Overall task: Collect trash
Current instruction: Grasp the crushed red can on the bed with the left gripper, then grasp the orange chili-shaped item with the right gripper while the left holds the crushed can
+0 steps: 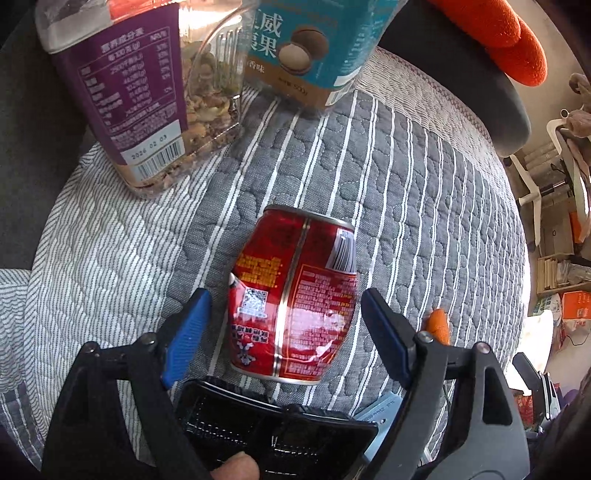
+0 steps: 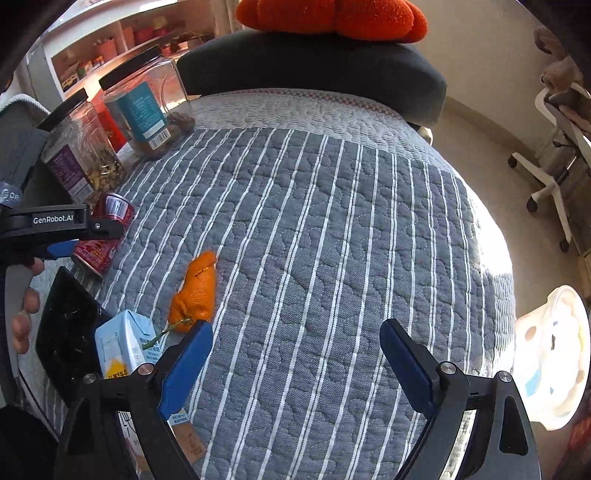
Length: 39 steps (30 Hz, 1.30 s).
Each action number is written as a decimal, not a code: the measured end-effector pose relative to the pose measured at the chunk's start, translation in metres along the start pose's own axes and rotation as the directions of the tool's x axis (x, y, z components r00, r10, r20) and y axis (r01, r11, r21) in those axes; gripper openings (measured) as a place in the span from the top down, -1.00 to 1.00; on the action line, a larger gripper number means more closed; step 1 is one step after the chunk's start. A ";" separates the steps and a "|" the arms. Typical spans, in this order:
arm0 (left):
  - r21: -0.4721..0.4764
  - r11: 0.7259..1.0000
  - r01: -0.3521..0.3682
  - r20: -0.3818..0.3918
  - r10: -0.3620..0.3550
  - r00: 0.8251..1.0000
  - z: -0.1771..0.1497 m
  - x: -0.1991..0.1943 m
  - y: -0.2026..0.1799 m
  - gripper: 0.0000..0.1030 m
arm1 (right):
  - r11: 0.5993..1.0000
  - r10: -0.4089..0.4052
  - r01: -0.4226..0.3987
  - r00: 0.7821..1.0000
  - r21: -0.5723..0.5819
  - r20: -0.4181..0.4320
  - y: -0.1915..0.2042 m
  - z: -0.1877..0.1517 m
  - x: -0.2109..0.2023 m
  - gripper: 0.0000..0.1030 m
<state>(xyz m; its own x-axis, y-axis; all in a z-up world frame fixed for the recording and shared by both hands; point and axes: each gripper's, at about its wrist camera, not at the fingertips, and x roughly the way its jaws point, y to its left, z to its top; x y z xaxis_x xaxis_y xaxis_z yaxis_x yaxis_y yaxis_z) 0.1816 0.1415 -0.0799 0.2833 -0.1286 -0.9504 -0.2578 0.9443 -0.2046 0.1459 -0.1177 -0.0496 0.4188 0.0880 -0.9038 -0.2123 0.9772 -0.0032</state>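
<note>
Left gripper: in our left wrist view the left gripper point(image 1: 286, 317) stands wide apart, its blue pads on either side of the red can with clear gaps, gripping nothing.
Red can: the dented red can point(image 1: 295, 295) lies on its side at the centre of that frame, on the grey striped quilt point(image 1: 424, 221); in the right wrist view we see it at the left edge point(image 2: 101, 236), partly behind the left gripper.
Black tray: a black tray point(image 1: 273, 421) sits at the bottom centre of the left view, just below the can; fingers of a hand point(image 2: 24, 314) hold it at the far left of the right view.
Right gripper: our right gripper point(image 2: 295, 350) is spread open at the bottom of its frame, over bare quilt, with nothing between its pads.
Orange peel: the orange peel point(image 2: 195, 291) lies on the quilt left of centre, just above the right gripper's left pad.
Milk carton: a pale blue milk carton point(image 2: 123, 343) rests at lower left, beside the tray and near the peel.
Jars: a purple-labelled jar point(image 1: 122, 96) and a teal-labelled jar point(image 1: 306, 48) stand at the top of the left view, well apart from the can.
Cushions: a dark cushion point(image 2: 314, 70) with an orange cushion point(image 2: 332, 16) on top fills the upper centre of the right view.
</note>
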 end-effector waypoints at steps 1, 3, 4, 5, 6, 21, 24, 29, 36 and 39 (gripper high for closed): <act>0.010 1.000 -0.004 -0.007 0.004 1.000 -0.001 0.001 -0.002 -0.29 | 1.000 0.017 -0.017 1.000 0.011 -0.009 0.001 0.002 0.003 -0.80; 0.030 0.999 -0.018 -0.011 0.018 1.000 -0.003 0.002 -0.007 -0.29 | 0.996 0.074 -0.072 0.996 0.048 -0.044 0.002 0.007 0.012 -0.80; 0.040 0.999 -0.027 -0.005 0.027 1.000 -0.004 0.001 -0.008 -0.29 | 0.991 0.112 -0.107 0.991 0.075 -0.068 0.002 0.009 0.018 -0.80; 0.045 0.999 -0.029 0.001 0.029 1.000 -0.005 0.001 -0.010 -0.29 | 0.983 0.155 -0.145 0.984 0.111 -0.090 0.002 0.010 0.025 -0.80; 0.042 0.999 -0.020 0.009 0.020 1.000 -0.006 -0.002 -0.011 -0.29 | 0.974 0.191 -0.176 0.976 0.145 -0.103 0.001 0.011 0.030 -0.80; 0.102 0.988 0.116 0.153 -0.131 0.980 -0.023 -0.070 -0.016 -0.29 | 0.970 0.204 -0.181 0.970 0.165 -0.134 0.040 0.020 0.058 -0.32; 0.102 0.989 0.103 0.152 -0.118 0.981 -0.021 -0.062 -0.022 -0.29 | 0.966 0.216 -0.194 0.969 0.171 -0.118 0.041 0.020 0.057 0.40; 0.086 0.991 0.100 0.155 -0.113 0.981 -0.022 -0.063 -0.020 -0.29 | 0.957 0.242 -0.218 0.964 0.190 -0.111 0.034 0.019 0.055 0.51; 0.078 0.990 0.120 0.190 -0.133 0.973 -0.025 -0.074 -0.017 -0.29 | 0.948 0.253 -0.242 0.967 0.208 -0.029 0.015 0.024 0.023 0.51; 0.081 0.989 0.127 0.199 -0.141 0.970 -0.026 -0.076 -0.020 -0.29 | 0.944 0.249 -0.245 0.968 0.221 0.010 0.006 0.026 0.008 0.51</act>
<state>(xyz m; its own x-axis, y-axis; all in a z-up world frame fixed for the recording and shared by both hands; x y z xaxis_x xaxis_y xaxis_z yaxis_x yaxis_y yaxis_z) 0.1411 0.1246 -0.0093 0.4949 -0.1972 -0.8463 -0.1442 0.9418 -0.3037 0.1711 -0.1064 -0.0454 0.3615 0.3303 -0.8719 -0.1079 0.9437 0.3127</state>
